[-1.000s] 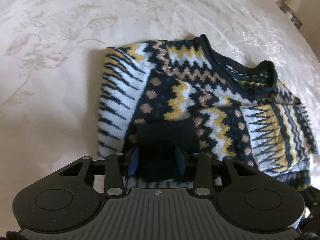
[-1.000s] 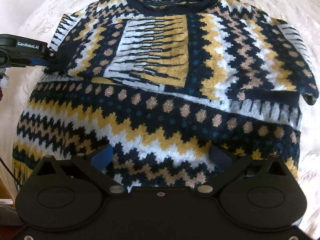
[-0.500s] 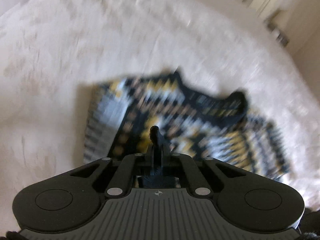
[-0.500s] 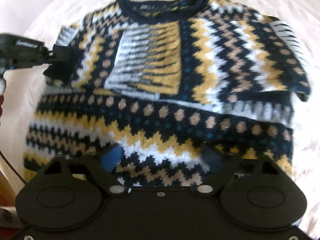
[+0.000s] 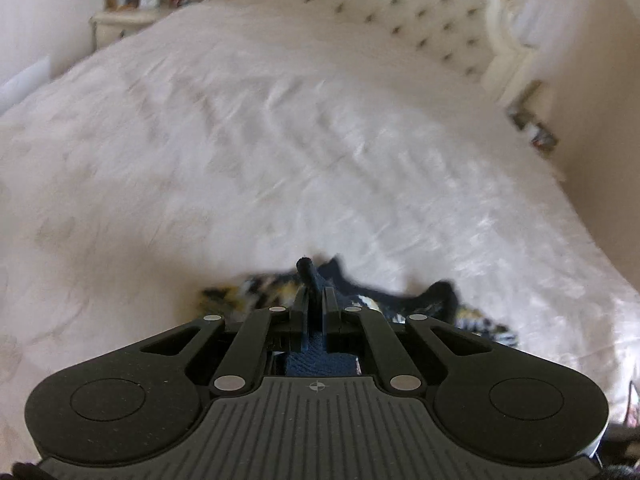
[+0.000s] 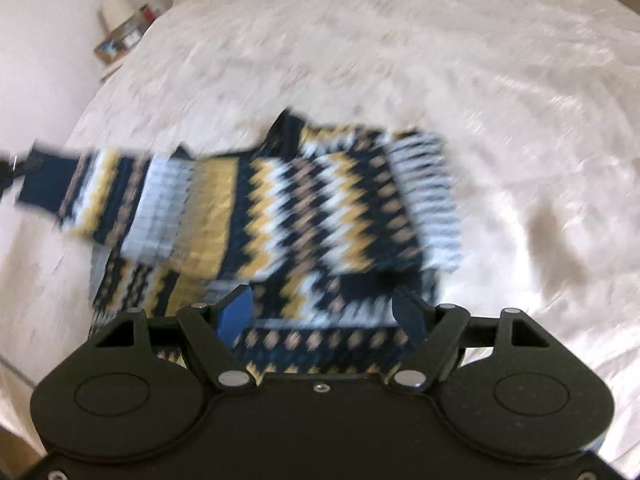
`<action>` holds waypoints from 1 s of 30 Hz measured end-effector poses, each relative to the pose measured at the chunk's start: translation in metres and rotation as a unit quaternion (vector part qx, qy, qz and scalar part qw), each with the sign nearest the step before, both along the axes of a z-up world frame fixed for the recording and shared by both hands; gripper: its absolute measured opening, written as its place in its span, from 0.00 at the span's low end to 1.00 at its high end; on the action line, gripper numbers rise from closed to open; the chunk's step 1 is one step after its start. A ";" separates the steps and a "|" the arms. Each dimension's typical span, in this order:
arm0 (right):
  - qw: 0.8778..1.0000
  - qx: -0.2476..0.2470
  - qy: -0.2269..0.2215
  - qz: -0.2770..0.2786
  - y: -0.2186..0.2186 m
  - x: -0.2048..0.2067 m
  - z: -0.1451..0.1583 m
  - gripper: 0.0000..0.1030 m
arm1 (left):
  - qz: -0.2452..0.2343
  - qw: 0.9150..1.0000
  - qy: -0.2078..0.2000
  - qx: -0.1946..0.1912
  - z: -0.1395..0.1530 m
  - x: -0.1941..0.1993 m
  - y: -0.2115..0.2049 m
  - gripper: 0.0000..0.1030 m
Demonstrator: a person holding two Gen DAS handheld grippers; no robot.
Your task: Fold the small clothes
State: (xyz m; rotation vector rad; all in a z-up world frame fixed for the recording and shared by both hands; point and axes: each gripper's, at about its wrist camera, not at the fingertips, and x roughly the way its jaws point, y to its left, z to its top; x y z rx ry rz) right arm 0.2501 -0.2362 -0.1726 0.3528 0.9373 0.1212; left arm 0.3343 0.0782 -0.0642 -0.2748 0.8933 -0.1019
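A small knitted sweater (image 6: pixel 320 208) in navy, yellow, white and tan zigzags lies on the white bed, blurred by motion. My left gripper (image 5: pixel 314 300) is shut on the navy cuff of the sweater's left sleeve (image 5: pixel 308 270) and holds it up. In the right wrist view that sleeve (image 6: pixel 104 196) is stretched out to the left, towards the left gripper at the frame's left edge. My right gripper (image 6: pixel 324 316) is open and empty, its fingers spread just above the sweater's lower part. The right sleeve (image 6: pixel 424 200) lies folded over the body.
The white patterned bedspread (image 5: pixel 280 140) fills both views. A tufted headboard (image 5: pixel 400 12) and a nightstand (image 5: pixel 128 12) with small items stand at the far end. Another nightstand (image 6: pixel 124 36) shows at the upper left of the right wrist view.
My left gripper has shut on the sleeve cuff, lifted it and pulled the sleeve out to the left. My right gripper has pulled back and up, still open.
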 end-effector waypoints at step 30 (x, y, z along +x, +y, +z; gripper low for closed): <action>0.996 -0.008 0.049 -0.069 -0.063 0.122 -0.053 0.76 | 0.011 0.993 0.083 0.086 -0.068 0.002 0.022 0.09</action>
